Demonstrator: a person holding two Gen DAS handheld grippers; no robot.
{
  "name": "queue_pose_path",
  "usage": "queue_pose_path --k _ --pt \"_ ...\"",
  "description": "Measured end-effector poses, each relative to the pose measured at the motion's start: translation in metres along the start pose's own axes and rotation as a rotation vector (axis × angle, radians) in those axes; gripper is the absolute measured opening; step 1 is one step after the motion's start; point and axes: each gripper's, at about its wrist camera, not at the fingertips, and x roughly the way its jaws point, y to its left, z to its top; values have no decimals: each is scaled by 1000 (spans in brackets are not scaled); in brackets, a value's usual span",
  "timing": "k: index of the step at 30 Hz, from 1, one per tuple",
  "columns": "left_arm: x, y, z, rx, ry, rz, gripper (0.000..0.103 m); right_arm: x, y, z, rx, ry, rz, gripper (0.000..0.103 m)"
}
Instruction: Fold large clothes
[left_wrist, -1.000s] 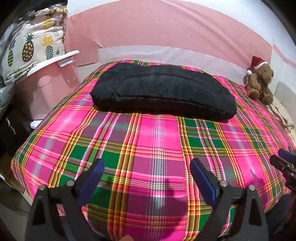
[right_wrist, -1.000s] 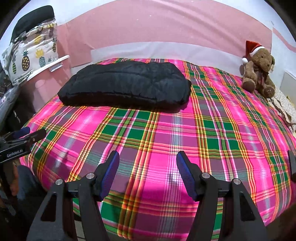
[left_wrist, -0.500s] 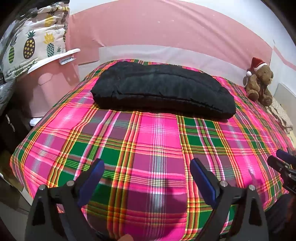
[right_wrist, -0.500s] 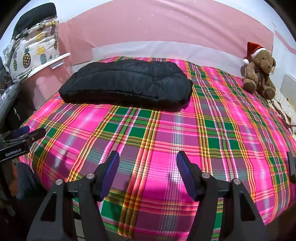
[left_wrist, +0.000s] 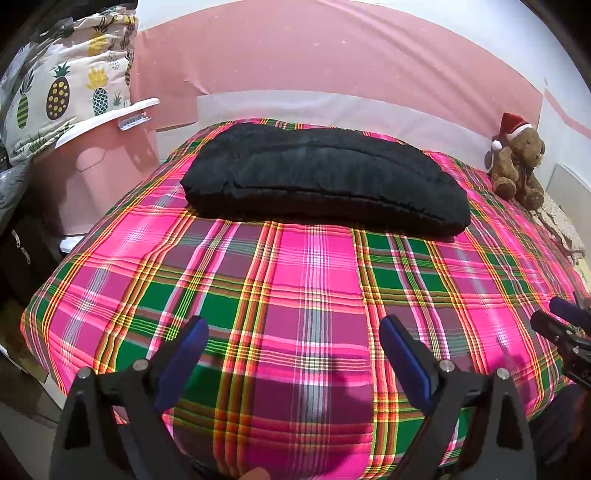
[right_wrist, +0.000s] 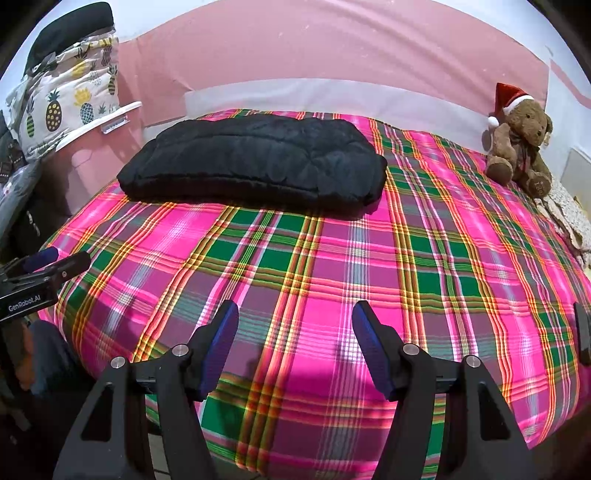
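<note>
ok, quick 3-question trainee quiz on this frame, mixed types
1. True or false: the black jacket lies folded on the plaid bedspread.
2. Which is in the far right corner? A) teddy bear B) lamp C) shoe
3. Fill in: both the left gripper and the right gripper are ____, holding nothing.

Key: 1 true; 2 A; 3 open

"GenRobot.AI" stands in white on the left tongs (right_wrist: 55, 267) body.

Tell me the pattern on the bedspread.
Bedspread: pink, green and yellow plaid; right wrist view shows it best.
</note>
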Motion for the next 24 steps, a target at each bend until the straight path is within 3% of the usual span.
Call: queue_pose_path --k 24 --pt "0 -4 -2 -6 -1 21 95 2 1 -3 -5 6 -2 64"
